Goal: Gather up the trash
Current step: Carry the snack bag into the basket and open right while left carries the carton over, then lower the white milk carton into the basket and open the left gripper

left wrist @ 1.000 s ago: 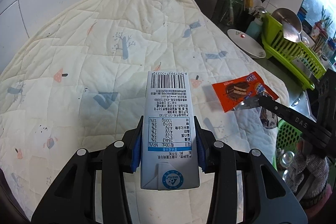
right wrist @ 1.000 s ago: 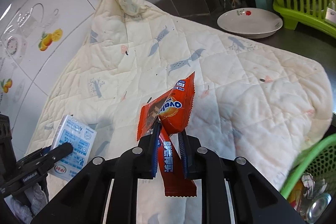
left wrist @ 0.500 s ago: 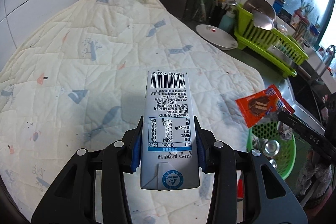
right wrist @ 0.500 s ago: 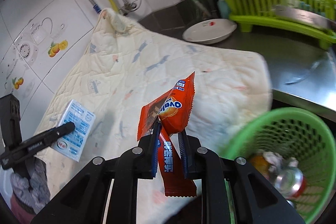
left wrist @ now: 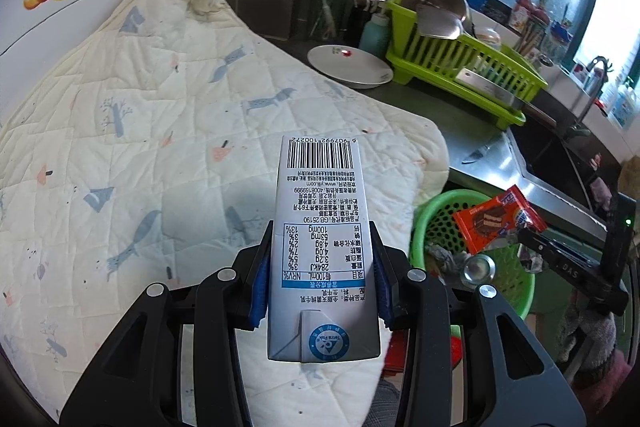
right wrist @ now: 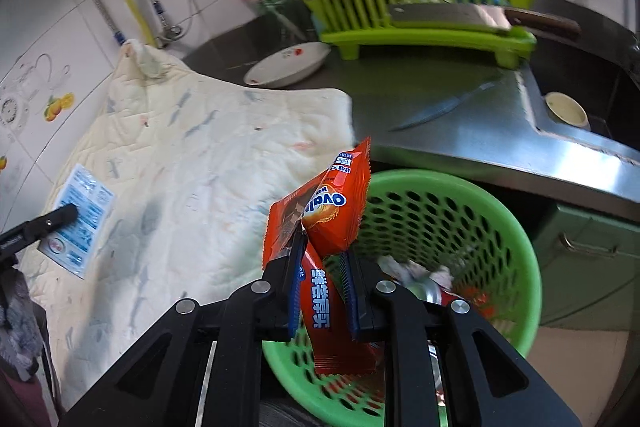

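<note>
Left gripper (left wrist: 322, 283) clamps one milk carton (left wrist: 322, 247) by its sides above the quilted cloth (left wrist: 160, 131), while my right gripper (right wrist: 322, 283) pinches one orange snack wrapper (right wrist: 326, 227) right over the green mesh basket (right wrist: 496, 227). One basket, one white plate (left wrist: 350, 67), one green dish rack (left wrist: 464, 67) and one loose knife (right wrist: 440, 109) on the steel counter (right wrist: 480, 131) are what I count. Down in the basket I make out a can (left wrist: 477, 269) and crumpled scraps, but my fingers and the wrapper hide most of it.
</note>
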`<state>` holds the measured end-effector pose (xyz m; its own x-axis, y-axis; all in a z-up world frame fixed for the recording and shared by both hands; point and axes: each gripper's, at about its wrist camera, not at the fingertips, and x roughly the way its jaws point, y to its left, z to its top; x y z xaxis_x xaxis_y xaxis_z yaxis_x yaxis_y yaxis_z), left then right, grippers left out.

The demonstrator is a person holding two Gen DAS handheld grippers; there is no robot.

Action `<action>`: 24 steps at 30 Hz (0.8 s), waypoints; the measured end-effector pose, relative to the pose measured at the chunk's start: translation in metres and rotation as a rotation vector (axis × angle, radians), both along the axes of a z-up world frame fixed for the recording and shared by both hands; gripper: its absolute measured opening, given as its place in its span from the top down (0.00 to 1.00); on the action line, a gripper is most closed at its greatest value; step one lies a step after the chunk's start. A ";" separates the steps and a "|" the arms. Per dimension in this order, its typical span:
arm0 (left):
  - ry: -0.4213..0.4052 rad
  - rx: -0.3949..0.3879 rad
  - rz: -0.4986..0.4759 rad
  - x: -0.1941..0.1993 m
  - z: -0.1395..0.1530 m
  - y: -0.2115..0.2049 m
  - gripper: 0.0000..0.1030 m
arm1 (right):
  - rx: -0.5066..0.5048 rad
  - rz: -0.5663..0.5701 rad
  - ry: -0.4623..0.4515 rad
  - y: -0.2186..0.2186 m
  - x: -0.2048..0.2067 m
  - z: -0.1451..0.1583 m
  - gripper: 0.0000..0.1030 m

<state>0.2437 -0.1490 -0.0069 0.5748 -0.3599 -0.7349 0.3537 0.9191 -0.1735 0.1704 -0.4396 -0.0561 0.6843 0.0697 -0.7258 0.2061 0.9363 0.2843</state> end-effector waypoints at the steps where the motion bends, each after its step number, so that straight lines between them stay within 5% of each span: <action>1: 0.001 0.000 -0.007 -0.001 0.000 -0.004 0.60 | 0.001 -0.006 0.003 -0.004 -0.003 -0.002 0.82; 8: 0.004 0.000 -0.053 -0.008 0.000 -0.031 0.60 | 0.016 -0.049 0.017 -0.022 -0.006 -0.012 0.80; 13: 0.009 0.005 -0.090 -0.011 -0.001 -0.052 0.60 | 0.032 -0.063 0.028 -0.028 -0.004 -0.024 0.64; 24: 0.046 0.015 -0.177 -0.020 -0.019 -0.099 0.60 | 0.049 -0.066 0.012 -0.040 -0.019 -0.023 0.50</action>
<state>0.2242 -0.2478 -0.0255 0.4687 -0.4414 -0.7652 0.5025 0.8456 -0.1800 0.1515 -0.4794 -0.0792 0.6797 0.0602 -0.7310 0.2709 0.9056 0.3265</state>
